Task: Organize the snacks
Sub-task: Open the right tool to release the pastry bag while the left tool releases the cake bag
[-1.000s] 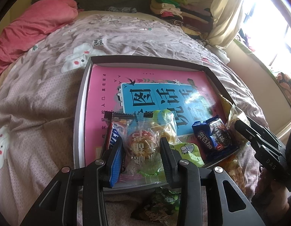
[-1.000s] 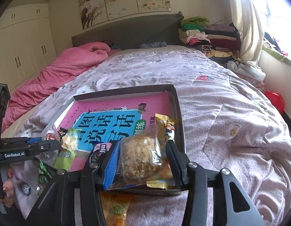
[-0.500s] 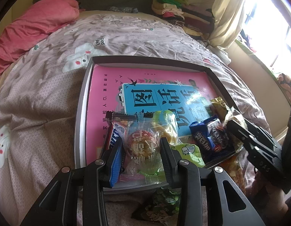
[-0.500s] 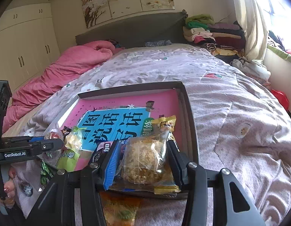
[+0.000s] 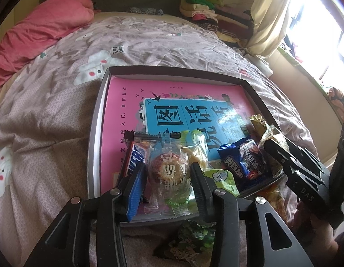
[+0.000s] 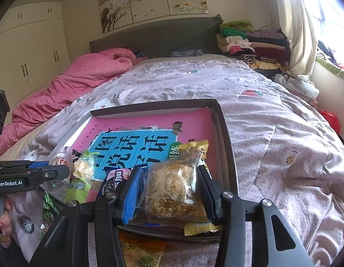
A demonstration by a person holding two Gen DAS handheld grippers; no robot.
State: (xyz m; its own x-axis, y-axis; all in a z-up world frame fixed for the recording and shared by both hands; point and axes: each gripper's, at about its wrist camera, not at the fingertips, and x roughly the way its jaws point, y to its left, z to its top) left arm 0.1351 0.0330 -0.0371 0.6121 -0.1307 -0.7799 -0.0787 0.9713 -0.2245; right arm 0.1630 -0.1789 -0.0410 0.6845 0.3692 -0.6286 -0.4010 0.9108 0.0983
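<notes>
**Two snacks going into the box on the bed**

Since a second ago, the left gripper (image 5: 169, 178) has begun to loosen: its jaws are opening, with the clear-wrapped round pastry (image 5: 168, 174) between them and lying at the near edge of the dark box (image 5: 95, 138). That looks like a release, the pastry set down among the snacks already gathered there: a blue biscuit pack (image 5: 241, 162) to its right and a green packet (image 5: 218, 176) between the two.

At the box's near right corner, the right gripper (image 6: 169, 191) is clenched on a crumbly cake in clear wrap (image 6: 172, 189), apparently bringing it to join the row.

Inside the box lies a pink and blue book (image 5: 172, 111), which serves as the floor for the snacks. Outside the box, a dark green packet (image 5: 189, 240) waits on the patterned quilt (image 5: 49, 111). Beyond the box are a pink duvet (image 6: 78, 75), a grey headboard, folded clothes and a bright curtained window.
</notes>
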